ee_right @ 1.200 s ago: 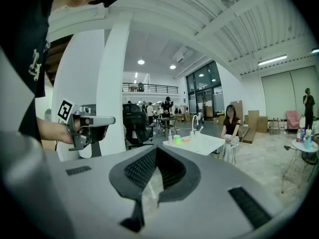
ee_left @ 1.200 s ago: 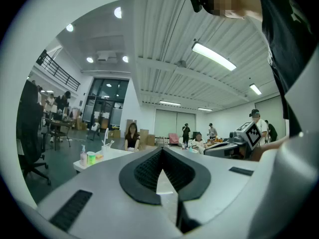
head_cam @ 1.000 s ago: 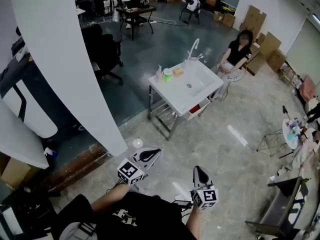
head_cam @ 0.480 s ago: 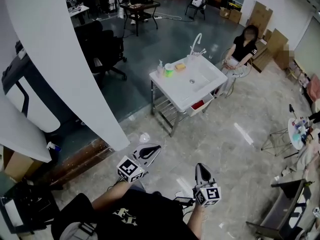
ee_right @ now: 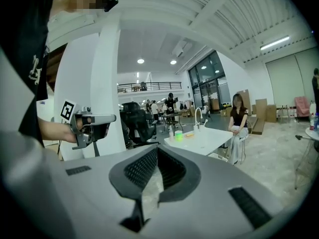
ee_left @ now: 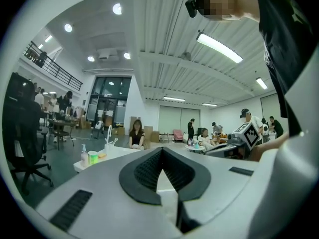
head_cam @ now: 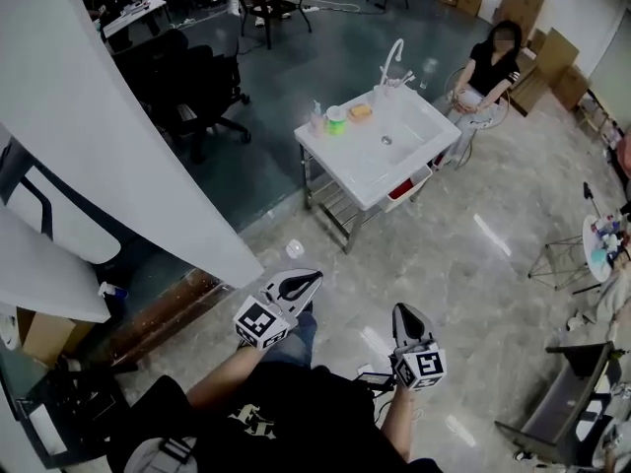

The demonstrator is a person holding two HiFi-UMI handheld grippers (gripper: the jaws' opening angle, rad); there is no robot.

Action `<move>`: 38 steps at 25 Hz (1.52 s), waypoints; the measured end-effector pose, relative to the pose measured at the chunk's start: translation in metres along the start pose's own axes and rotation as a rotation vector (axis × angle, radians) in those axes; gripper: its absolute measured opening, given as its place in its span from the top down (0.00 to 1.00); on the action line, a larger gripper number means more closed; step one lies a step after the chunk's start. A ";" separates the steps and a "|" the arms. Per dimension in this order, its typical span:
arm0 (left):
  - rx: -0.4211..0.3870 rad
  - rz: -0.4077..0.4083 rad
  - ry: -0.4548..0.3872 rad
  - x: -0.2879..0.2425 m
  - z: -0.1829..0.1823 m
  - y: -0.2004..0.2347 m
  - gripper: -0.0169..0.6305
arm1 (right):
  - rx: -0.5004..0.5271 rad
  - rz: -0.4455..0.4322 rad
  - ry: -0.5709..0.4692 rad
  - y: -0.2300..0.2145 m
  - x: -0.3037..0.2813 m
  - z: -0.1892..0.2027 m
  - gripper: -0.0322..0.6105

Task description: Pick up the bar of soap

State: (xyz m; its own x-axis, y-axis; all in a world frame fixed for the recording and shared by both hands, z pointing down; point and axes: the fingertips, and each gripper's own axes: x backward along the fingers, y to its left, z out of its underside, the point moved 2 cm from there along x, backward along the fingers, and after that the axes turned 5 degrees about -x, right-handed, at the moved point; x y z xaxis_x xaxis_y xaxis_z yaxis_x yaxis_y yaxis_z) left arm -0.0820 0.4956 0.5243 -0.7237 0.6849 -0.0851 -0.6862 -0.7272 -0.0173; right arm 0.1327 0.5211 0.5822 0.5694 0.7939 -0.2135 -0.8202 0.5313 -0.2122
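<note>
At the left of the head view a broad white pillar (head_cam: 118, 146) filled the frame, with dark office chairs (head_cam: 192, 92) behind it. At lower centre, the left gripper (head_cam: 312, 281) was held out level in front of the person, its jaws pressed together on nothing. I judge this a carrying posture, since the goal was well apart across the floor. At upper centre stood a white sink (head_cam: 355, 170) on a metal frame. Along its upper-left rim sat a pump bottle (head_cam: 316, 116), a green cup (head_cam: 336, 119) and then the orange bar of soap (head_cam: 361, 112) — near the tap (head_cam: 392, 62), likely kept handy for washing. The right gripper (head_cam: 405, 311), likewise closed and empty, pointed slightly downward toward the sink. At the upper right a person (head_cam: 490, 77) sat just beside the sink.
</note>
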 end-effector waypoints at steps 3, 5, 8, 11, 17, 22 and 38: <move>0.020 0.012 0.003 -0.021 0.005 0.040 0.96 | 0.002 0.052 -0.001 -0.019 -0.034 -0.021 0.94; 0.027 0.017 0.002 -0.036 0.008 0.068 0.96 | 0.020 0.074 0.013 -0.030 -0.058 -0.035 0.94; 0.025 0.034 -0.012 -0.055 0.005 0.110 0.96 | 0.055 0.094 0.025 -0.042 -0.098 -0.056 0.94; 0.026 0.054 -0.017 -0.071 0.004 0.145 0.96 | 0.070 0.103 0.034 -0.047 -0.135 -0.074 0.94; 0.071 0.074 -0.021 -0.096 0.006 0.200 0.96 | 0.070 0.121 0.052 -0.054 -0.184 -0.082 0.94; 0.078 0.092 0.001 -0.131 0.010 0.222 0.96 | 0.019 0.140 0.075 -0.079 -0.209 -0.078 0.94; 0.021 -0.018 0.101 -0.323 0.009 0.325 0.96 | 0.030 -0.023 0.043 -0.265 -0.376 -0.147 0.94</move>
State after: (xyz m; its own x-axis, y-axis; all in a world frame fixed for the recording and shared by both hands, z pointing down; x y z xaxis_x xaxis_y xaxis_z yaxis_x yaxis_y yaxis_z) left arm -0.0718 0.0388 0.5548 -0.7006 0.6892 -0.1849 -0.7014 -0.7128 0.0011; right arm 0.1443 0.0382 0.5784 0.5894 0.7682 -0.2499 -0.8078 0.5584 -0.1888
